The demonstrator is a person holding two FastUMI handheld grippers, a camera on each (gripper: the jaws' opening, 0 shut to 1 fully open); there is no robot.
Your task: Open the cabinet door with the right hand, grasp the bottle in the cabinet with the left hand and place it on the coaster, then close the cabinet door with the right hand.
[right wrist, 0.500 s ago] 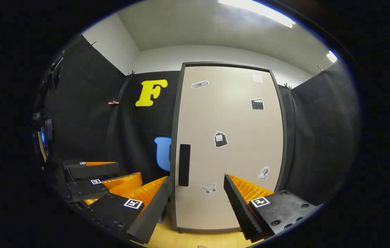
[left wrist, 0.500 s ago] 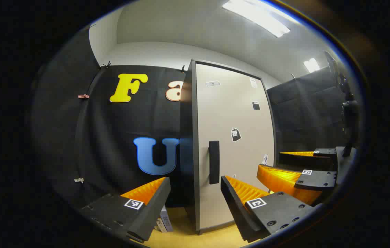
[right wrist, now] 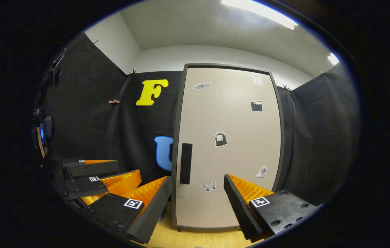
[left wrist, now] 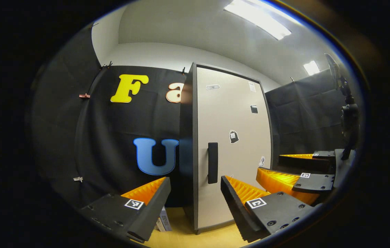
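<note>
- Straight ahead of both grippers, the cabinet door [right wrist: 229, 144] sits closed, handle [right wrist: 185, 163] untouched.
- Right hand-held gripper [right wrist: 196, 193] hangs level, fingers spread, nothing between them.
- Left hand-held gripper [left wrist: 195, 193] same deal: released, holding nothing, alongside.
- Bottle's hidden, can't tell where.

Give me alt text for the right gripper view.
A closed beige cabinet door with a dark handle stands ahead, stickers scattered on it. The right tool is open in front of it, the left tool lower left.

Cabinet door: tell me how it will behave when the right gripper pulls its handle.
The door looks like a stiff flat panel, so it should swing without flexing. The handle is a slim vertical bar, probably easy to pinch. The tall, narrow cabinet might rock.
</note>
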